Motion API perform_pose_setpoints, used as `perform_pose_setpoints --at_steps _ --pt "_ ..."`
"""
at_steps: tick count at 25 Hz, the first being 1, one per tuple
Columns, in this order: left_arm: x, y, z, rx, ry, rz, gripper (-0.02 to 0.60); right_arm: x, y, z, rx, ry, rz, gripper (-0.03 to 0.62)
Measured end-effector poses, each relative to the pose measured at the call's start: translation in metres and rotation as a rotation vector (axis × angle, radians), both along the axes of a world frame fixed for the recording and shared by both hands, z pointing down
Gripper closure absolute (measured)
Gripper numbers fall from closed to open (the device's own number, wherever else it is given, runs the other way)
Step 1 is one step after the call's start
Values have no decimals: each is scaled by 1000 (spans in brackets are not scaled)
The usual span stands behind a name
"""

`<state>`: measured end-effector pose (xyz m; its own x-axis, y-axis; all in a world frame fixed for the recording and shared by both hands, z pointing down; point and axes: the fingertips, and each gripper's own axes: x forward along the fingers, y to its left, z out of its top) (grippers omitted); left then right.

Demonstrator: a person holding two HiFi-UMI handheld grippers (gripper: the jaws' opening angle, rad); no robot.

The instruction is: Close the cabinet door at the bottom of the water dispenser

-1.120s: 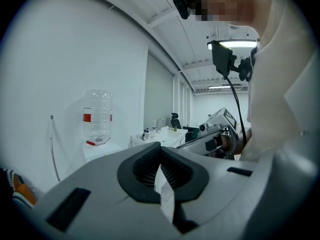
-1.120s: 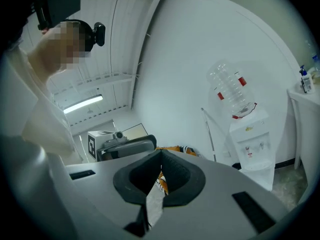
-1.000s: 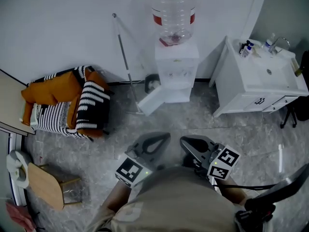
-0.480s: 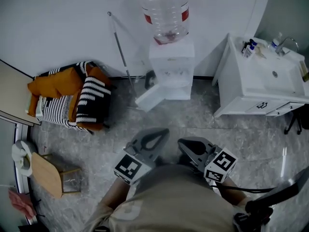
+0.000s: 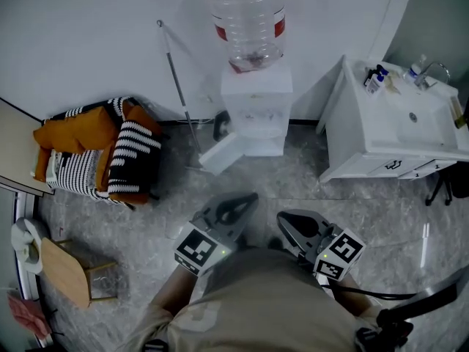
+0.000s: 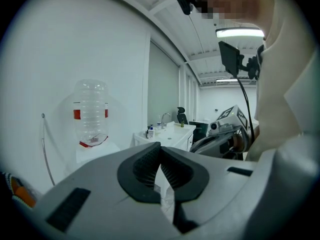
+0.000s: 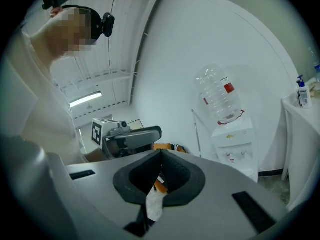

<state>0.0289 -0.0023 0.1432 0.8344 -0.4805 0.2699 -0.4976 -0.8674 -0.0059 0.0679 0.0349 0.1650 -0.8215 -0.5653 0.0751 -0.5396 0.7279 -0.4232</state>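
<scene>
The white water dispenser (image 5: 255,112) stands against the far wall with a clear bottle (image 5: 245,17) on top. Its bottom cabinet door (image 5: 222,155) hangs open, swung out to the left over the floor. In the head view my left gripper (image 5: 248,199) and right gripper (image 5: 285,221) are held side by side in front of the person's body, well short of the dispenser. Both are shut with nothing between the pads. The left gripper view (image 6: 160,147) shows the dispenser (image 6: 95,151) ahead at left. The right gripper view (image 7: 161,154) shows the dispenser (image 7: 235,139) at right.
A white sink cabinet (image 5: 388,134) stands right of the dispenser. A thin pole (image 5: 178,86) leans on the wall at its left. An armchair with orange and striped cushions (image 5: 102,152) sits at left, a wooden stool (image 5: 66,270) nearer. The floor is grey marble.
Both grippers have moved a little forward toward the dispenser together with the person. Their jaws stay shut, and the cabinet door has not moved.
</scene>
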Motion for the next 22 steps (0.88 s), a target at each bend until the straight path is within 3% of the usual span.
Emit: perform_pose_setpoints --at_steps 6,16,22 --pt "-47 -41 18 1 -24 11 589 -34 -39 7 -37 40 38 579" --pt "-179 -131 59 -83 19 -49 590 -176 -107 35 -143 120 -62 579" --pt "-233 -158 73 -110 5 -72 589 -220 -137 35 -140 98 -48 579"
